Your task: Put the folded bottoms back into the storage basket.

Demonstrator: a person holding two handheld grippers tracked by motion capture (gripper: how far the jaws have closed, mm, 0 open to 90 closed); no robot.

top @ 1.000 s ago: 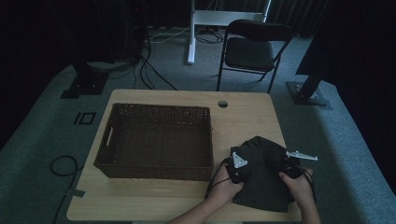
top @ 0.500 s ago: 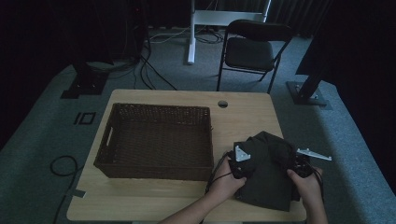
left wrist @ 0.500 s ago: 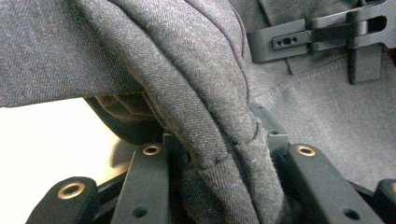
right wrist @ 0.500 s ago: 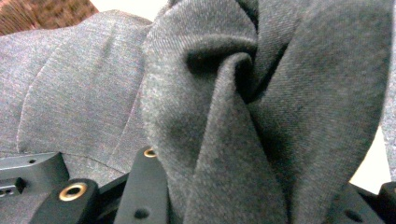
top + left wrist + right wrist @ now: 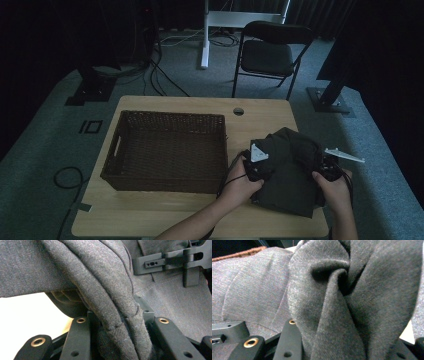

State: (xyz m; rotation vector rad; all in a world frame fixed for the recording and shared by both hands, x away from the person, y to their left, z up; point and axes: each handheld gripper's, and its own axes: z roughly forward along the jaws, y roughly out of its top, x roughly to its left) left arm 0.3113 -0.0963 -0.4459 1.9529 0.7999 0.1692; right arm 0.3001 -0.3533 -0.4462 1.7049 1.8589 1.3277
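Observation:
A dark grey folded garment (image 5: 290, 170) lies on the right half of the wooden table (image 5: 165, 212), to the right of the wicker basket. My left gripper (image 5: 256, 167) is at the garment's left edge, shut on a thick fold of the grey cloth (image 5: 117, 312). At the garment's right edge my right gripper (image 5: 327, 170) is shut on a bunched fold of the same cloth (image 5: 337, 315). In the left gripper view the other gripper's black body (image 5: 175, 261) rests on the cloth farther off.
A brown wicker basket (image 5: 167, 150) with nothing in it takes up the table's left and middle. A round hole (image 5: 238, 111) sits near the table's far edge. A folding chair (image 5: 270, 52) stands on the carpet behind the table.
Both hands and the garment have shifted a little toward the right and near edge of the table. The cloth stays gripped on both sides.

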